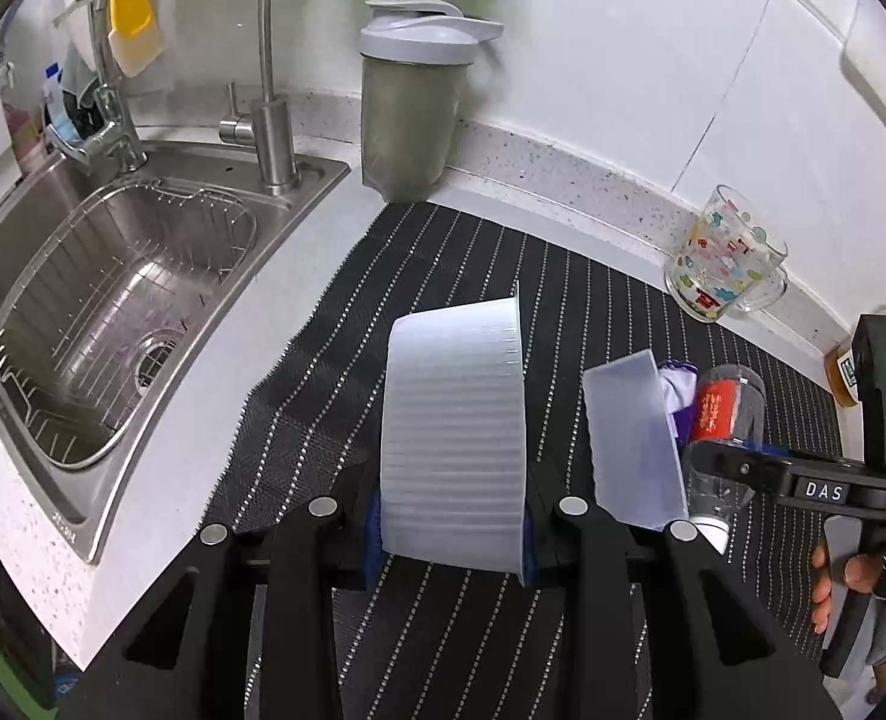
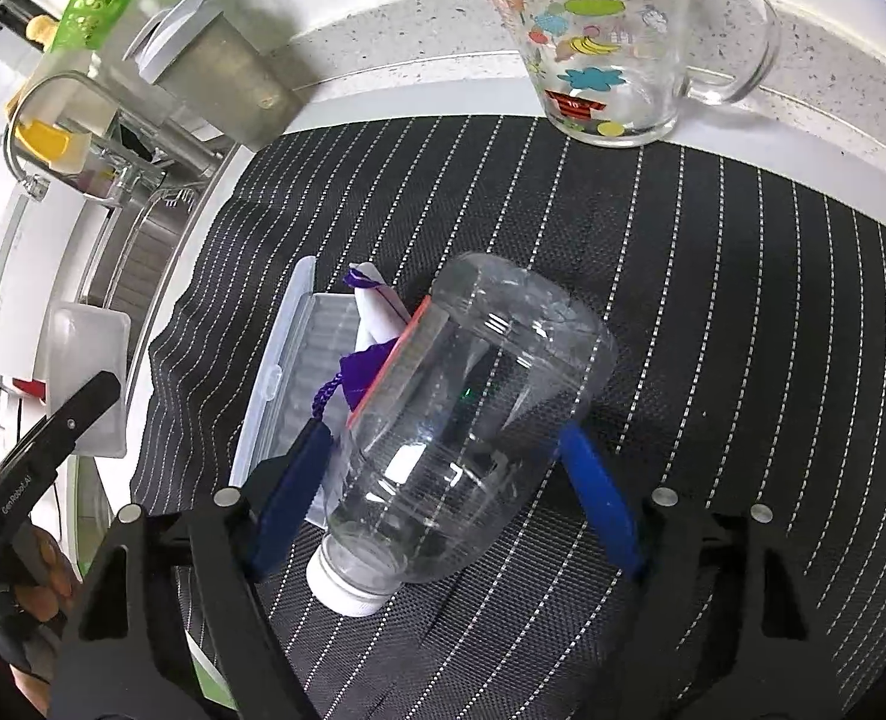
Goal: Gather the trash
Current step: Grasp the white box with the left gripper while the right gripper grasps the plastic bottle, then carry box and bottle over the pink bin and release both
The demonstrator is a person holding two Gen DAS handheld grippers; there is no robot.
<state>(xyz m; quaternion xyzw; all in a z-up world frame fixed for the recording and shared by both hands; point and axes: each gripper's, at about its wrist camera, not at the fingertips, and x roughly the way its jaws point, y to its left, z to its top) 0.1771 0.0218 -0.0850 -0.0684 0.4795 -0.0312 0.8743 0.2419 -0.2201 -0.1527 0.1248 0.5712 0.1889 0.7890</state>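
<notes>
The clear plastic bottle (image 2: 467, 420) is empty, with a white cap (image 2: 347, 588) and a red label edge; it lies on its side on the black pinstriped mat (image 2: 743, 360), cap toward 6 o'clock in the right wrist view. The right gripper (image 2: 443, 480) straddles the bottle with its blue fingers (image 2: 599, 498) spread on either side; contact cannot be confirmed. The left gripper (image 1: 452, 522) is clamped on a ribbed translucent container (image 1: 452, 438), held on edge. A second translucent tray (image 1: 629, 438) stands just beside it at 3 o'clock, with a white and purple wrapper (image 2: 371, 324) against it, touching the bottle.

The mat covers a white speckled counter (image 1: 563, 180). A steel sink (image 1: 113, 276) with wire rack sits at 9 o'clock.

Count: one bottle, two translucent containers, one grey shaker cup (image 1: 410, 102), one printed glass mug (image 1: 725, 258), two faucets (image 1: 263, 60).
</notes>
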